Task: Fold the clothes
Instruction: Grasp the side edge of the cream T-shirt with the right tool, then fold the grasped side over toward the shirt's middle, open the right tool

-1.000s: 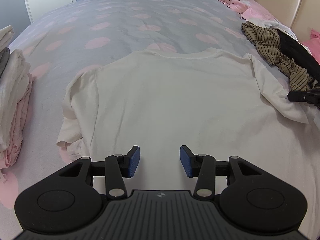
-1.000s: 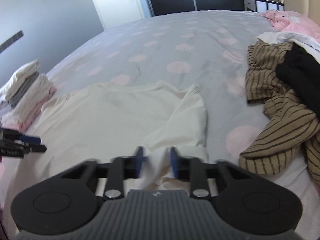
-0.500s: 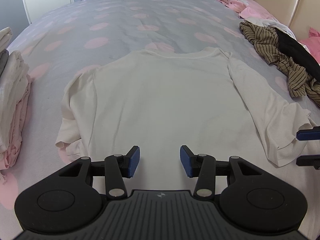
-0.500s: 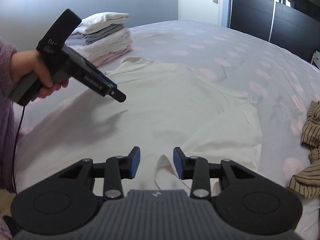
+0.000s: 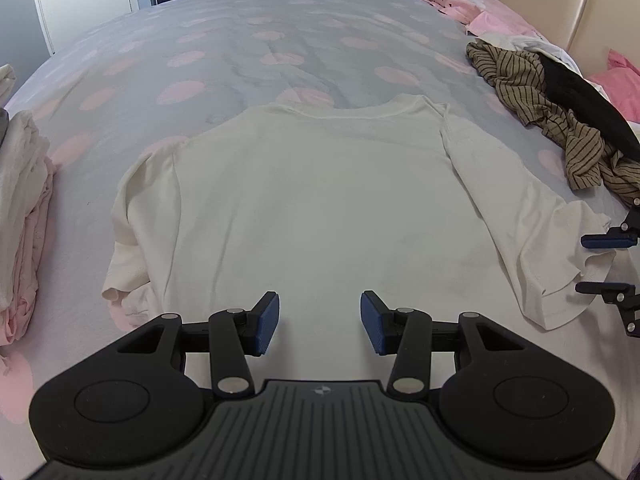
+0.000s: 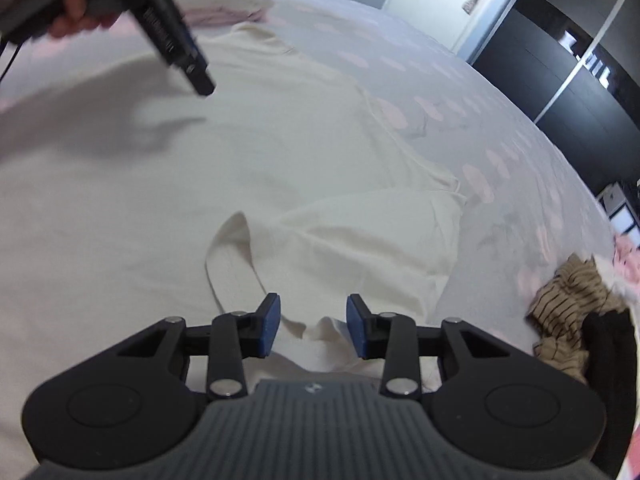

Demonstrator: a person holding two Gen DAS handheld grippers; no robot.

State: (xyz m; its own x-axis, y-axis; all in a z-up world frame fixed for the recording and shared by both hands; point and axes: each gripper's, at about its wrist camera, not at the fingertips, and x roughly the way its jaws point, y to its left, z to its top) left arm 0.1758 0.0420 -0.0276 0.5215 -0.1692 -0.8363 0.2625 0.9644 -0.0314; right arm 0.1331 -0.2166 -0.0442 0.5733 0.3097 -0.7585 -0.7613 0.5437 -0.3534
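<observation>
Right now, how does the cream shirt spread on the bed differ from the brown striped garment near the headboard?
The cream shirt is plain and lies spread flat, with one sleeve stretched out; the brown striped garment carries thin dark stripes and sits crumpled in a heap. The cream shirt lies apart from other clothes, while the brown striped garment is tangled with a black garment. Both rest unfolded on the pink-spotted bedcover.

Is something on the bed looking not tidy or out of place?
Yes. The cream shirt lies mostly flat, but its far-left sleeve is bunched and folded under itself, while the other sleeve lies spread out. By the headboard, a striped brown garment and a black garment sit in a crumpled heap, unfolded.
</observation>
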